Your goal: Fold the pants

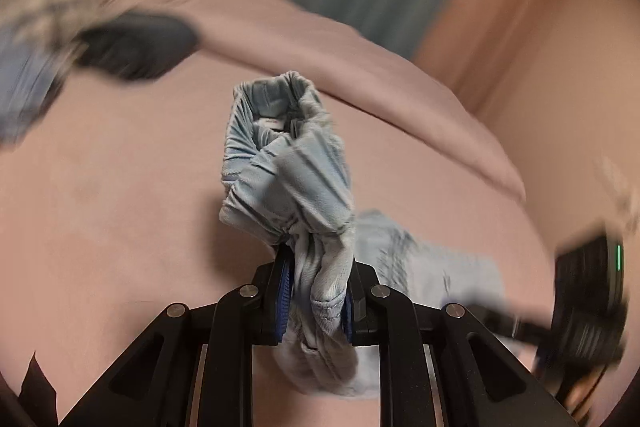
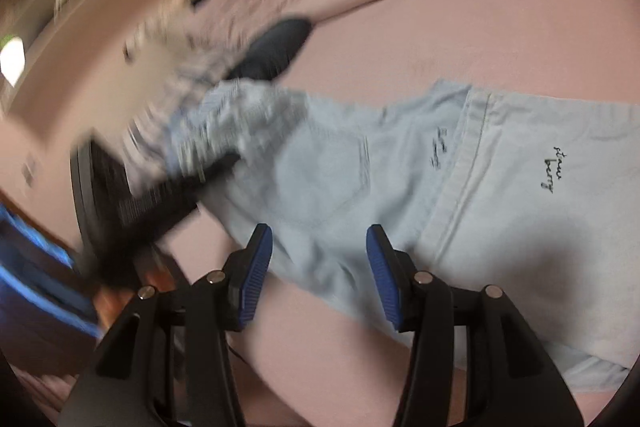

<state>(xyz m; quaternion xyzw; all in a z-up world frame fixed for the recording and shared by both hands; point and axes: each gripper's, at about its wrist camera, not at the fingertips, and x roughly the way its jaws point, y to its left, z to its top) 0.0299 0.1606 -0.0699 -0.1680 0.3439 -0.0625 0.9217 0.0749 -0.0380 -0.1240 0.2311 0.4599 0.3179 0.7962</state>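
The light blue pants [image 2: 460, 187] lie on a pink bed sheet [image 2: 440, 39], back pocket and small black script showing. My left gripper [image 1: 318, 291] is shut on a bunched part of the pants [image 1: 288, 163], with the elastic waistband standing up above the jaws. It shows blurred in the right wrist view [image 2: 160, 195], at the pants' left end. My right gripper [image 2: 318, 267] is open and empty, its blue pads [image 2: 256, 271] just above the pants' near edge. It shows blurred at the right edge of the left wrist view [image 1: 588, 291].
A dark grey object [image 1: 136, 45] lies on the bed beside patterned fabric [image 1: 48, 11]; it also shows in the right wrist view [image 2: 276, 43]. A folded pink blanket [image 1: 360, 67] runs across the back. Wooden furniture [image 2: 40, 227] stands left of the bed.
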